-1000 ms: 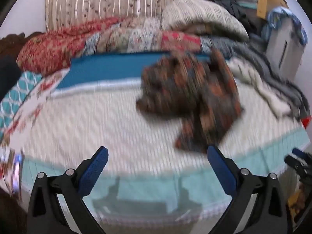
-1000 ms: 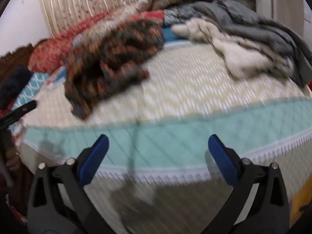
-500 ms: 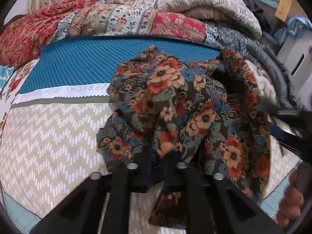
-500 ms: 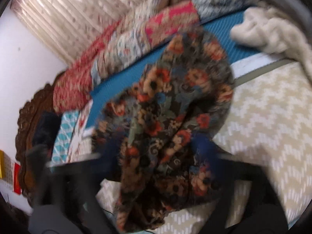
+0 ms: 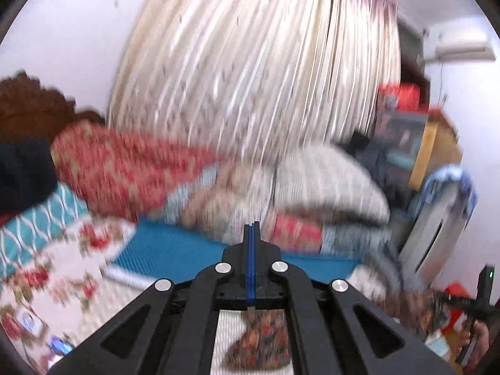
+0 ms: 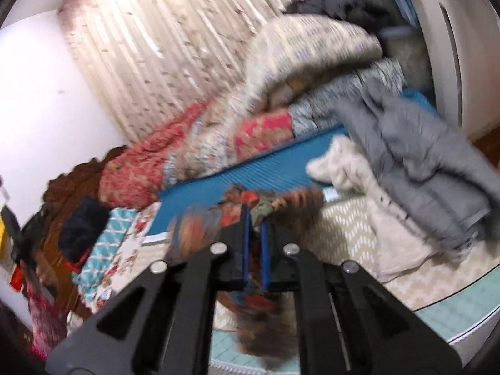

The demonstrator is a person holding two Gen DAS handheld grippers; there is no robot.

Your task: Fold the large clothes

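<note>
Floral garment point(image 6: 265, 206) is up off the bed point(image 6: 350, 228), bunched and blurred. The right gripper point(image 6: 254, 218) pinches a fold of it, cloth spilling above and below the blue pads. The left gripper point(image 5: 252, 234) is pressed tight together, floral cloth dangling beneath it. Behind: a grey jacket point(image 6: 415, 143) and a red patterned quilt point(image 5: 125, 168).

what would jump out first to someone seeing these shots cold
The dark floral garment stands out first: it bunches around the shut right hand-held gripper and hangs below it, above the chevron bedspread. In the left wrist view, the left hand-held gripper is also clamped shut, with floral cloth dangling beneath. Behind them are a heap of red patchwork quilts and a grey puffer jacket at the right.
</note>
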